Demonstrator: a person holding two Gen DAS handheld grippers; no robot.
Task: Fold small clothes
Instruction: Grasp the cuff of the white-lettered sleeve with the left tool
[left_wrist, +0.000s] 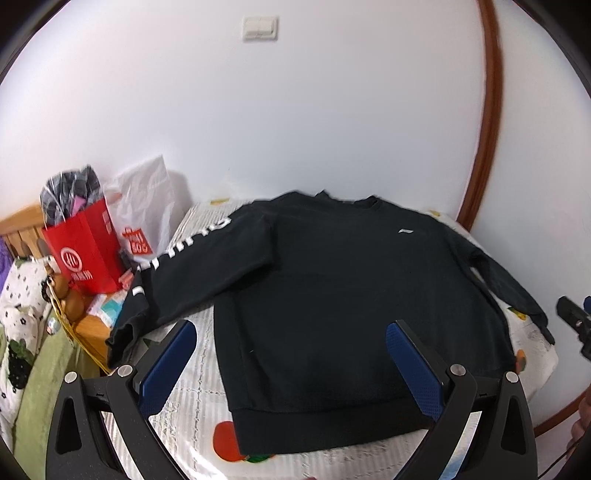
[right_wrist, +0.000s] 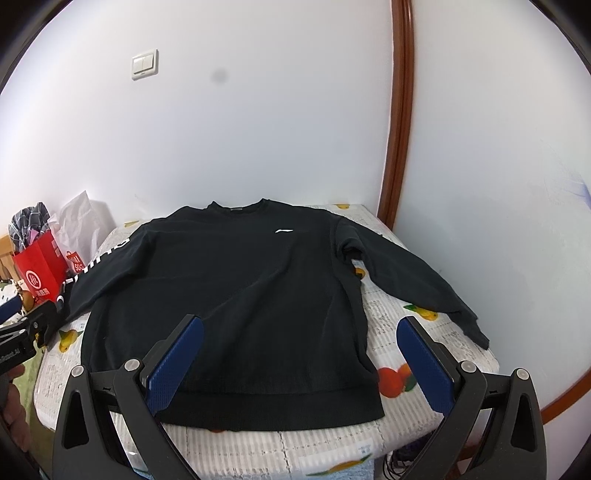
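Black long-sleeved sweatshirt (right_wrist: 236, 295) spread flat, front up, across fruit-print-covered table (right_wrist: 417, 332), sleeves out to both sides. Left tongs (left_wrist: 291, 339) gaping wide above hem, holding nothing. Right tongs (right_wrist: 299, 332) likewise wide, empty. Red paper bag (left_wrist: 86, 254) beyond left sleeve.

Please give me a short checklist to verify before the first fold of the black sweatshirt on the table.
1. Black sweatshirt lies flat, front up: ok.
2. Both sleeves spread out: ok; the lettered sleeve hangs over the table edge.
3. Left gripper open and empty: ok.
4. Right gripper open and empty: ok.
5. Hem reachable and uncovered: ok.
6. Red bag away from the lettered sleeve: cannot tell.
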